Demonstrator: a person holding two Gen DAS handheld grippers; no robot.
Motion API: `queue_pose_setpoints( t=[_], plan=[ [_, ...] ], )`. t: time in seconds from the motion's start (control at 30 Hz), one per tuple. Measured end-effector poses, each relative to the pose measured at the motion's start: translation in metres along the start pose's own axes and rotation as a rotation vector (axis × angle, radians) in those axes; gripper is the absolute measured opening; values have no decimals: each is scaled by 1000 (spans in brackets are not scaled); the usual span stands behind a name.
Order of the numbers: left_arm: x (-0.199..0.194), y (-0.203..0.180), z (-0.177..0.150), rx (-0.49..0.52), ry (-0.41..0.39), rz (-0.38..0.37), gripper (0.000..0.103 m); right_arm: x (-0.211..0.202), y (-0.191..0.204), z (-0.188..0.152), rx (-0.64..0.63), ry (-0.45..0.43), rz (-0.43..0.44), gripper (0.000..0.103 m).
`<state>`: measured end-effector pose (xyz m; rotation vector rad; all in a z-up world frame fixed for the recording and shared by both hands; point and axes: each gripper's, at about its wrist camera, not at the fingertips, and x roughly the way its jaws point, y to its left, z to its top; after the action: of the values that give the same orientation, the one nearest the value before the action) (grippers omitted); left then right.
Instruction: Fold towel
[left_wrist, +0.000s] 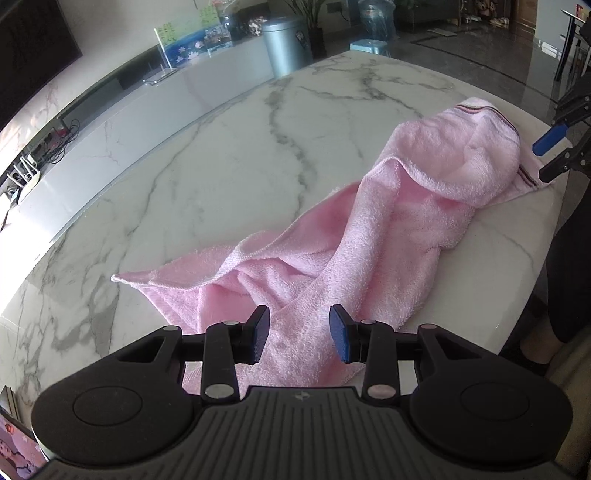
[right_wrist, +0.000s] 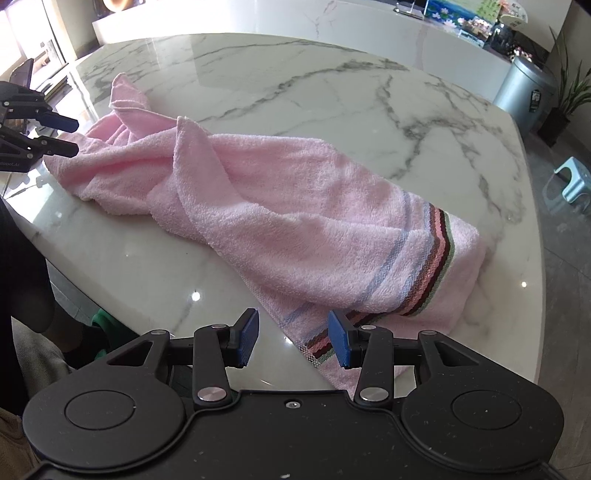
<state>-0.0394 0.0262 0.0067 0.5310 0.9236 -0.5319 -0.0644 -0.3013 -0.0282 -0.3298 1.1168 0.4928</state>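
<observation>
Lying rumpled on the marble table, the pink towel stretches between both grippers. The left gripper is partly open over the plain end; the right gripper is partly open over the striped corner, gripping nothing.

The towel is seen to be looped terry cloth, matt and nubbly, with a flatter woven striped band near one end. The worktop is shown as polished, grey-veined marble-look stone, glossy enough that light spots are reflected. The left hand-held gripper and right hand-held gripper are made of matt black plastic with bright metal pivot pins; their blue pads are finely ribbed. A bin of brushed metal is seen beyond.
</observation>
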Motion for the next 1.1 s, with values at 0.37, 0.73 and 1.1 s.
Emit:
queue_pose_setpoints(
  t=[0.37, 0.73, 1.1],
  plan=[
    [36, 13, 6, 22, 88, -35, 34, 37, -6, 9, -72, 120, 68, 41],
    [50, 20, -4, -8, 142, -100, 33, 45, -13, 15, -95, 139, 74, 41],
    [36, 14, -4, 6, 113, -68, 8, 40, -19, 12, -93, 141, 64, 41]
  ],
)
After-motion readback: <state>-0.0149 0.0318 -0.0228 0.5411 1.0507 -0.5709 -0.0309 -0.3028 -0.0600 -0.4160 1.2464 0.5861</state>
